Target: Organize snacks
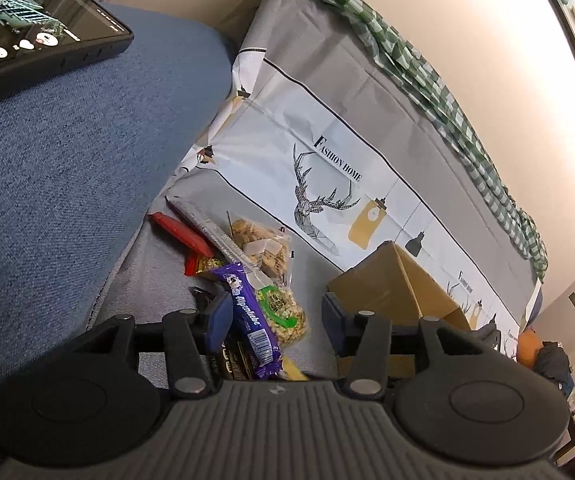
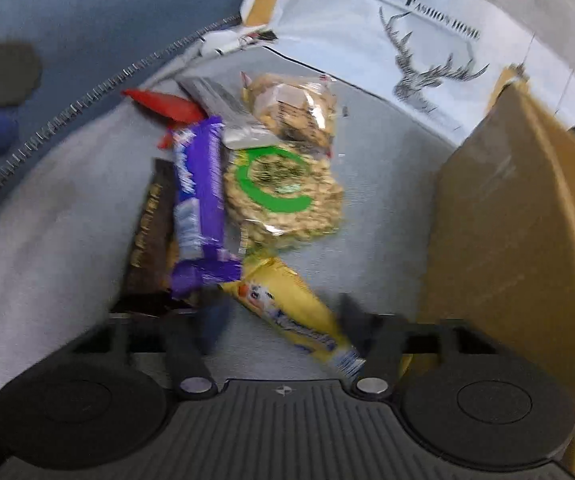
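Purple wrapper (image 2: 201, 196) tops a snack pile on grey fabric (image 2: 47, 232), beside a green-labelled rice cake (image 2: 283, 192) and yellow packet (image 2: 291, 312) (blurred). Right gripper (image 2: 283, 320) fingers spread wide over it; left gripper (image 1: 275, 320) likewise wide. Cardboard box (image 2: 507, 240) stands alongside.

A pale cream wall (image 1: 467, 40) fills the upper right of the left wrist view. Below it, a grey and white cloth (image 1: 327, 92) printed with a line-drawn deer and the words "Fashion Home" drapes over furniture, with a green and white checked cloth (image 1: 427, 76) bunched along its top edge. A blue woven cushion (image 1: 67, 160) rises at left beside a light grey fabric surface (image 1: 159, 280). Lighting is even and soft.
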Available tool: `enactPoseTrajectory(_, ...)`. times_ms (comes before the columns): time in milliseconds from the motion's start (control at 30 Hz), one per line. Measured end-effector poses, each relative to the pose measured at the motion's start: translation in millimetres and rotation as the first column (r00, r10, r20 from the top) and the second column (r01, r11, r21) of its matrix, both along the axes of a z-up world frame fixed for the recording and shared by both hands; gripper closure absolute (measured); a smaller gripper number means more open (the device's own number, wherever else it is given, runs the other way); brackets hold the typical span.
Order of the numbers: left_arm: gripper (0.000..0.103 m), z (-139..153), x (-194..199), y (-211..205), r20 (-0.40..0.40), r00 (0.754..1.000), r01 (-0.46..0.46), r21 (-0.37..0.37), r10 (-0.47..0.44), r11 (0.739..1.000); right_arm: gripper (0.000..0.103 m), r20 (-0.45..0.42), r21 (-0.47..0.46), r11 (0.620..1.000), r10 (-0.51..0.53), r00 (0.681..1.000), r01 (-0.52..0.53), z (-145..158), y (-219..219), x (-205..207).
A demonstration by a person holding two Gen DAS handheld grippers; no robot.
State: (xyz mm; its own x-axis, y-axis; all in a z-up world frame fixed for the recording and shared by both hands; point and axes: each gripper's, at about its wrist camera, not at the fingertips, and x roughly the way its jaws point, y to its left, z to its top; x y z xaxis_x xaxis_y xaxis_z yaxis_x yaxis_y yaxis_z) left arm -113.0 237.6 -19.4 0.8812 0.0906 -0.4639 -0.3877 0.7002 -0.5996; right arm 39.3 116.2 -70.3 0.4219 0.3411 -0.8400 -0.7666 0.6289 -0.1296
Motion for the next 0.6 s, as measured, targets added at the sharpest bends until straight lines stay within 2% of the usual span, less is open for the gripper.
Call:
enactPoseTrajectory(33,0.049,0,0,0,0.003,1.0,-0.003,-0.002,0.003,1.0,0.084,-0.035,0.026,1.0,0.011,0.999,-0.01,1,-2,0)
enactPoseTrajectory(133,0.048,-1,-2,2,0.007,1.0,-0.014,-0.014,0.014,1.0,0.09,-0.104,0.097,0.995,0.023,0.994,-0.013,8,-6,-4)
enactPoseTrajectory(400,0.048,-1,-6,4,0.012,1.0,-0.01,-0.021,0.011,1.0,0.092,-0.178,0.199,0.979,-0.011,0.984,0.047,26,-25,-19)
enactPoseTrajectory(600,0.048,2,-8,0,0.006,1.0,-0.013,-0.004,0.013,1.0,0.092,-0.15,0.23,0.972,-0.008,0.989,0.042,45,-36,-38)
